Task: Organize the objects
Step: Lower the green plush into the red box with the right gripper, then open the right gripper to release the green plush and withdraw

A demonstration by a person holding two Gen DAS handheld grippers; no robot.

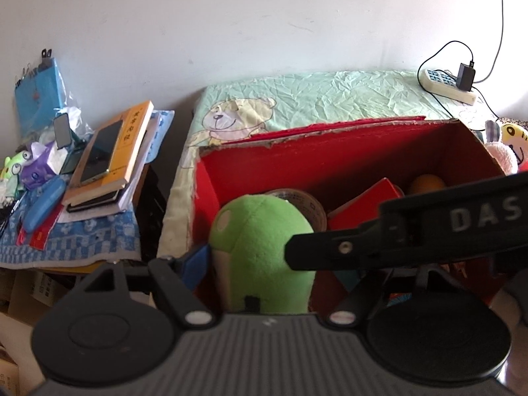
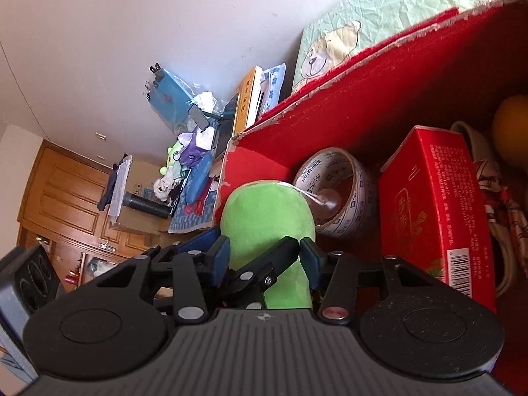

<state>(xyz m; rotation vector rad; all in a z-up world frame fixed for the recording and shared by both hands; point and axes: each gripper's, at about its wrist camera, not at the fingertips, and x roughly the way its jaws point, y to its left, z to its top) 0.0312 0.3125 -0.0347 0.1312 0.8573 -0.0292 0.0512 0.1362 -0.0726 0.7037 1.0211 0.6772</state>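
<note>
A green plush toy (image 1: pixel 260 247) stands in the left part of a red cardboard box (image 1: pixel 330 158) on the bed. My right gripper (image 2: pixel 264 257) is shut on the plush toy (image 2: pixel 267 217), its blue pads against both sides. My left gripper (image 1: pixel 264 257) is around the same toy; its left blue pad (image 1: pixel 198 264) shows beside it, and the right gripper's black arm (image 1: pixel 396 241) hides its right finger. In the box lie a tape roll (image 2: pixel 336 191), a red carton (image 2: pixel 435 211) and an orange ball (image 2: pixel 511 128).
A side table on the left holds stacked books with a phone (image 1: pixel 109 158), a blue case (image 1: pixel 44 208), small toys and a blue box (image 1: pixel 39 99). A power strip (image 1: pixel 445 85) lies on the bear-print bed sheet (image 1: pixel 297 102). A wooden cabinet (image 2: pixel 59 204) shows far left.
</note>
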